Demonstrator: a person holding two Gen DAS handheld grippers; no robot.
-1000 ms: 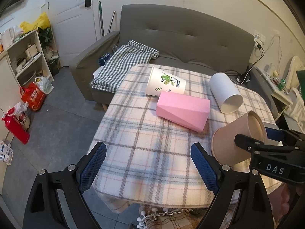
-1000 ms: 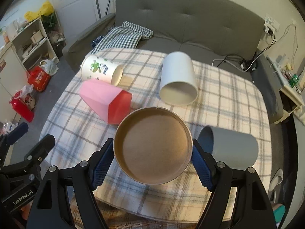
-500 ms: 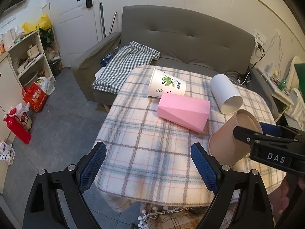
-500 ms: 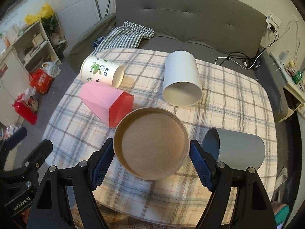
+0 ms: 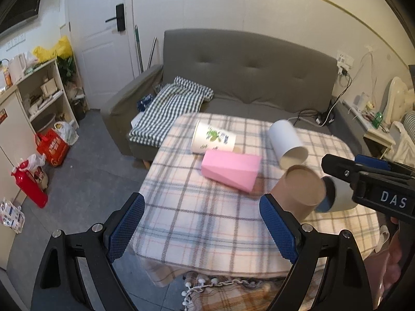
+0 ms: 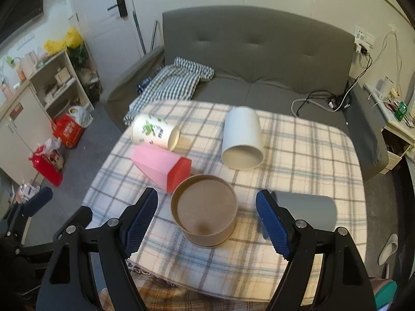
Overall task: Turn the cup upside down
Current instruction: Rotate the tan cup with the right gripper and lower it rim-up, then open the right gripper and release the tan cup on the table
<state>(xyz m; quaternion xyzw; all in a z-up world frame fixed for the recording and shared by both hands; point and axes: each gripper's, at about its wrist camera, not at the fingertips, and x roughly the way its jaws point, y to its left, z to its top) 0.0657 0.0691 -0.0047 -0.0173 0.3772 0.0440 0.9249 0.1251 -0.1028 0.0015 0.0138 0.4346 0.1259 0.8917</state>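
Observation:
A brown paper cup (image 6: 205,211) stands upside down on the plaid tablecloth (image 6: 306,155), its recessed base facing up; it also shows in the left wrist view (image 5: 301,194). My right gripper (image 6: 207,220) is open, its blue pads apart on either side of the cup and not touching it. My left gripper (image 5: 202,228) is open and empty above the table's near left edge.
On the cloth lie a white cup with green print (image 6: 154,132), a plain white cup (image 6: 242,137), a grey cup (image 6: 308,211) and a pink box (image 6: 162,165). A grey sofa (image 6: 259,59) stands behind the table; shelves and bags are at the left.
My right gripper has set the brown cup down on the cloth, opened and let it go. Both grippers have drawn back and tilted up.

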